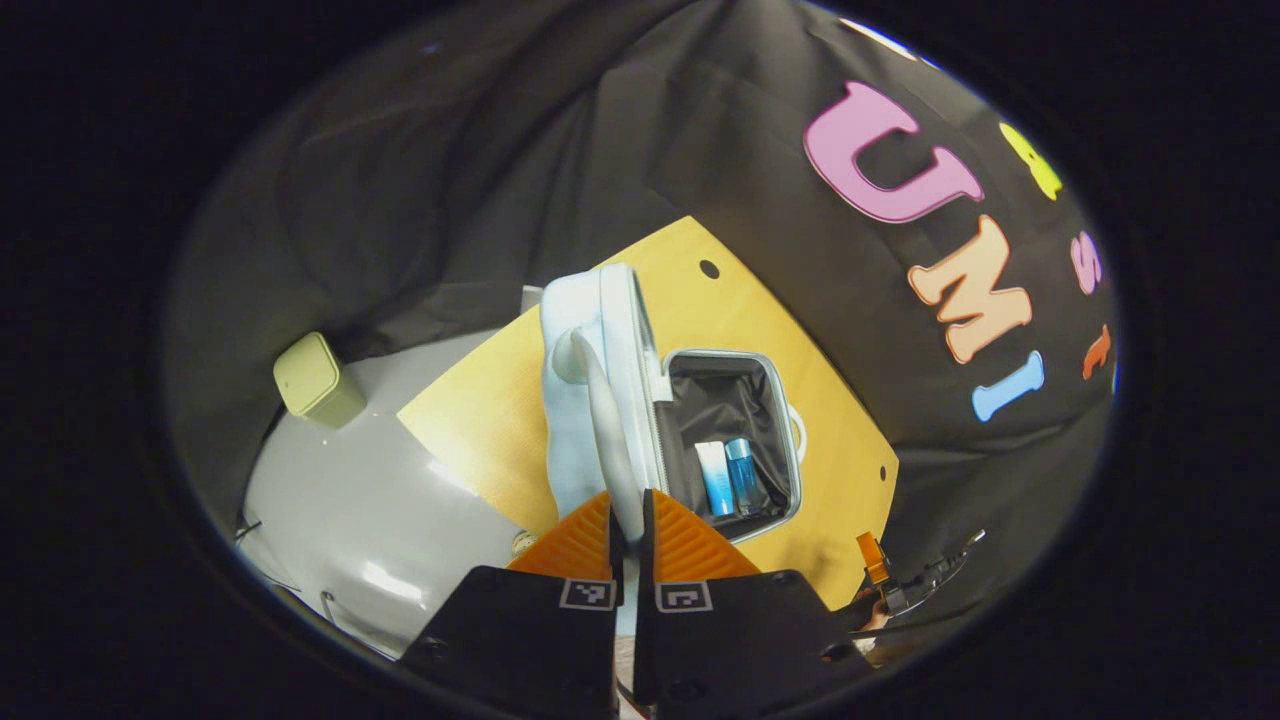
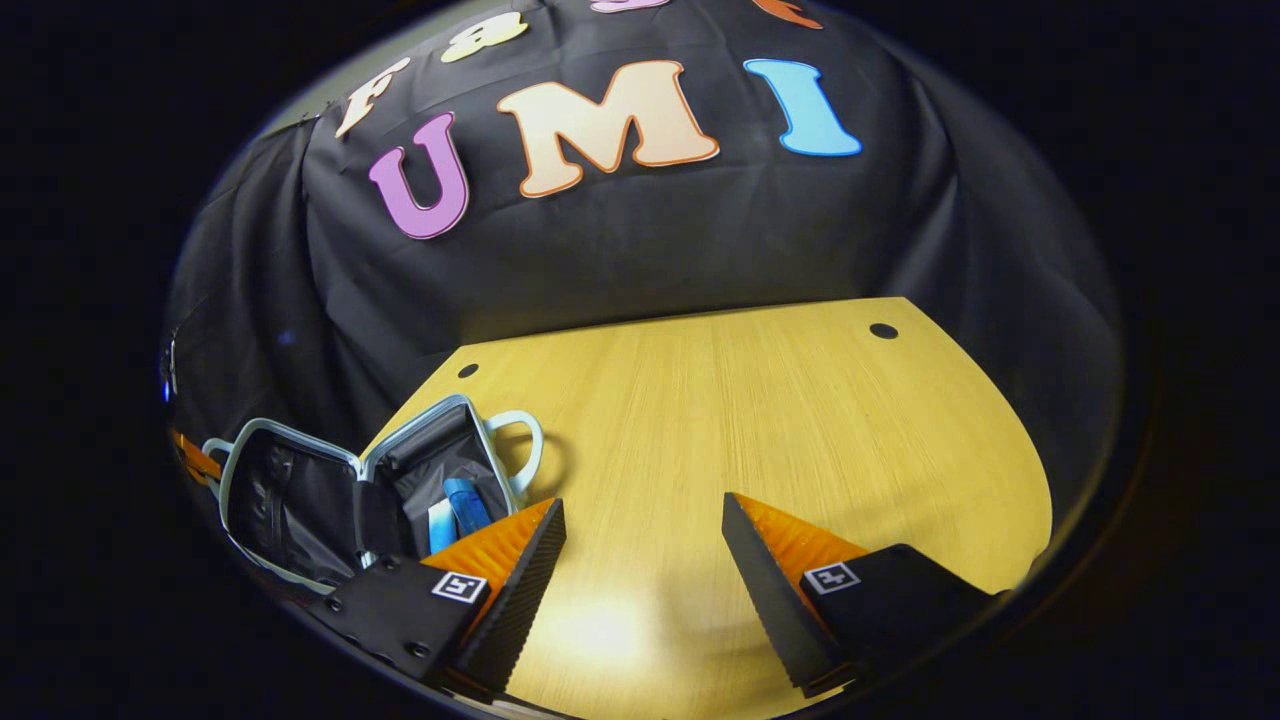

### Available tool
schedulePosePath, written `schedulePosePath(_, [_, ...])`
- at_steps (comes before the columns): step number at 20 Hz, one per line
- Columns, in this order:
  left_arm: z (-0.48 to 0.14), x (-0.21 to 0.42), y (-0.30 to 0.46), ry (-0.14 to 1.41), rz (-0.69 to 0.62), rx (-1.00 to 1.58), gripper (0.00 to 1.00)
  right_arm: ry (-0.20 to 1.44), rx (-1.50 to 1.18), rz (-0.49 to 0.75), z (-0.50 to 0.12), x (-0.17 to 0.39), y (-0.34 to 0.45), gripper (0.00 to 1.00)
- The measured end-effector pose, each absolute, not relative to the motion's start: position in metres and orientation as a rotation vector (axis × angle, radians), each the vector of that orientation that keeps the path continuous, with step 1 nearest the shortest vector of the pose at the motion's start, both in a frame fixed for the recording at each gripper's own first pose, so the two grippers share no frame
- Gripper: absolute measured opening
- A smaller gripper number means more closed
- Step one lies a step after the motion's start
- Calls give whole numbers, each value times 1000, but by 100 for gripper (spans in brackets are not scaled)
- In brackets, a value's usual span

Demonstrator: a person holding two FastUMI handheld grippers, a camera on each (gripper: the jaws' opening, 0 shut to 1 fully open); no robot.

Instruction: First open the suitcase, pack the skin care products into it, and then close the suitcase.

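Observation:
A small pale blue suitcase stands open on the wooden table (image 1: 480, 410). Its lid (image 1: 575, 400) is raised on edge, and my left gripper (image 1: 628, 535) is shut on the lid's white handle (image 1: 605, 420). The black-lined base (image 1: 790, 420) holds a white tube (image 1: 714, 478) and a blue bottle (image 1: 742, 475) side by side. In the right gripper view the suitcase (image 2: 290, 500) lies at the lower left with the blue bottle (image 2: 467, 505) and white tube (image 2: 440, 525) inside. My right gripper (image 2: 645, 520) hovers open over bare table to the right of it, holding nothing.
A pale green bin (image 1: 318, 380) stands on the grey floor (image 1: 380, 500) beyond the table's edge. The right gripper (image 1: 880, 575) shows past the suitcase base at the lower right. The table (image 2: 800, 420) stretches wide to the right, with black cloth walls around it.

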State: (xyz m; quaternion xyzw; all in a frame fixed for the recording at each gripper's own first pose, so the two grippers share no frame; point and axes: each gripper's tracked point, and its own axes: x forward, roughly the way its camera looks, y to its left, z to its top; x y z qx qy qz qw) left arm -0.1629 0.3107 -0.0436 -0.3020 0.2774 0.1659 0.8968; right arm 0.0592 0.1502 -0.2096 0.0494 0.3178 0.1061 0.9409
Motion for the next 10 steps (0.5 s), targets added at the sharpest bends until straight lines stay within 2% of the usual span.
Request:
schedulePosePath(6, [-20, -137, 270, 682, 304, -445, 0, 624, 106, 191, -200, 58, 121, 99])
schedulePosePath(7, [-17, -131, 262, 701, 294, -415, 0, 620, 108, 186, -199, 57, 115, 95])
schedulePosePath(8, [-12, -123, 253, 713, 277, -389, 1, 617, 111, 181, -199, 55, 111, 99])
schedulePosePath(10, [-1, -105, 237, 718, 244, -362, 1, 619, 121, 168, -202, 50, 98, 99])
